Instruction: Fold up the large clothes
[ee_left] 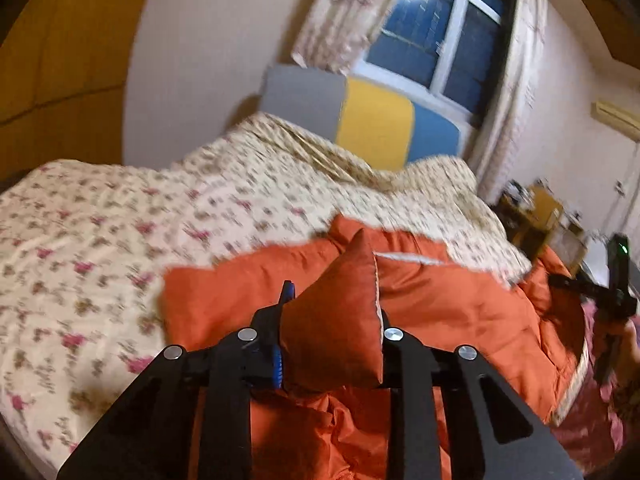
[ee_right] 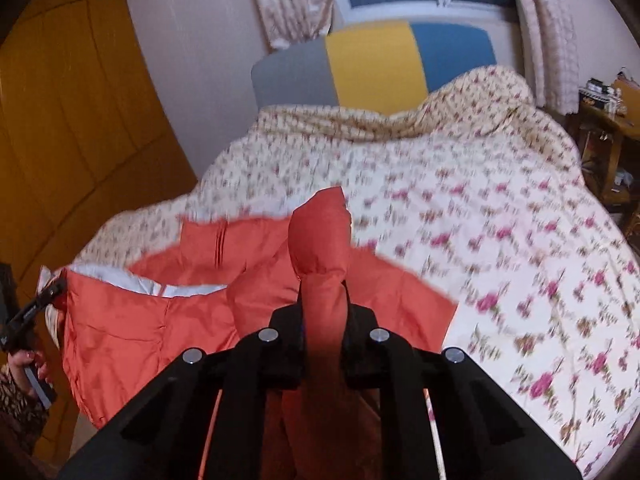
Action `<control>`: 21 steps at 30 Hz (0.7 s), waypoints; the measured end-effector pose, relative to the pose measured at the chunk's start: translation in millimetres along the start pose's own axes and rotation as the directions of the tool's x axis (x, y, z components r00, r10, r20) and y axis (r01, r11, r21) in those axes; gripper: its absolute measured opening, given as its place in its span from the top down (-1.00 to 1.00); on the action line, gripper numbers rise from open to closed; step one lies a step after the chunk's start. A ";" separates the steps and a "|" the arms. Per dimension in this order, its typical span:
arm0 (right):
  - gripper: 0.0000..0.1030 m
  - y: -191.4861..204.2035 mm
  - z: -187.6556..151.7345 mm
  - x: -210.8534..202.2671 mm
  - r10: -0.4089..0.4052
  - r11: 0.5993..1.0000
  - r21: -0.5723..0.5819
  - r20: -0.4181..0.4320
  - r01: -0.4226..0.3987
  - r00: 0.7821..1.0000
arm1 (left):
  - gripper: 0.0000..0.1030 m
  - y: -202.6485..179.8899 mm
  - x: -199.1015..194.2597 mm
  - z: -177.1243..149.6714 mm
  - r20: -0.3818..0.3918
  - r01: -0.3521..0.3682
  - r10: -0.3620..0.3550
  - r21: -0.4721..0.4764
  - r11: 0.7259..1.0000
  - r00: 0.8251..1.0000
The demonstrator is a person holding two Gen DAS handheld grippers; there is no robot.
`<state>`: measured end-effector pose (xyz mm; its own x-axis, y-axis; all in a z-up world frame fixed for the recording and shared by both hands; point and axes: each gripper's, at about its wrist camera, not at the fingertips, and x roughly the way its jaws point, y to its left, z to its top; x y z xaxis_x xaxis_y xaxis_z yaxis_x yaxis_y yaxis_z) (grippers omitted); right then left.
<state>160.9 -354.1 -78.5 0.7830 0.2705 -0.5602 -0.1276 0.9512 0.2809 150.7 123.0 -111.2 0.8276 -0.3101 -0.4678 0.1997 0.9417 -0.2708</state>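
The orange padded garment (ee_left: 460,304) lies on the bed, over the floral bedcover (ee_left: 100,248), with both near edges lifted off it. In the left wrist view the left tool (ee_left: 332,320) is pinching a puffed fold of the orange cloth: the fold bulges up between the two fingers, toward 12 o'clock, and one blue pad (ee_left: 286,292) shows at 10 o'clock of it. The rest of the garment spreads from the tool toward 3 o'clock, its long axis running roughly 9 to 3 across the frame, and a pale trim runs along its far and right-hand edges. At 3 o'clock of that view the right tool (ee_left: 618,280) stands at the garment's other end, held by a hand (ee_left: 624,344).

In the right wrist view the right tool (ee_right: 324,304) is closed on a narrow twisted roll of the same orange cloth, which sticks out past the fingertips toward 12 o'clock and swells into a rounded lump. From there the garment stretches toward 9 o'clock, with its white lining (ee_right: 132,280) showing along the top edge, and the left tool (ee_right: 36,308) grips the far corner at 9 o'clock, with a hand (ee_right: 30,364) below it.

A headboard (ee_right: 372,64) in grey, yellow and blue panels stands at 12 o'clock beyond the bedcover, under a window (ee_left: 436,36) with patterned curtains. Both views are blurred
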 end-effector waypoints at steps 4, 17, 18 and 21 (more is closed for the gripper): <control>0.78 5.2 27.8 9.8 -0.029 1.000 0.004 0.063 0.029 0.998 | 0.52 3.1 -1.6 30.9 0.068 -0.047 0.048 -0.020 0.999 0.997; 0.77 -10.8 56.3 107.2 -0.186 0.981 0.070 0.065 0.181 0.980 | 0.52 6.6 95.5 84.0 0.060 -0.209 0.213 -0.072 0.975 0.975; 0.77 -12.9 54.0 113.9 -0.193 0.979 0.073 0.059 0.188 0.980 | 0.52 8.7 102.3 83.4 0.056 -0.216 0.221 -0.085 0.973 0.974; 0.75 -18.7 46.9 137.7 -0.225 0.973 0.063 0.030 0.223 0.974 | 0.52 13.3 124.7 78.4 0.040 -0.257 0.262 -0.103 0.961 0.964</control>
<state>299.7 -341.6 -124.3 0.8098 0.0448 -0.5850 0.0888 0.9763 0.1976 297.7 107.1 -107.2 0.8711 -0.0470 -0.4888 -0.0751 0.9710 -0.2270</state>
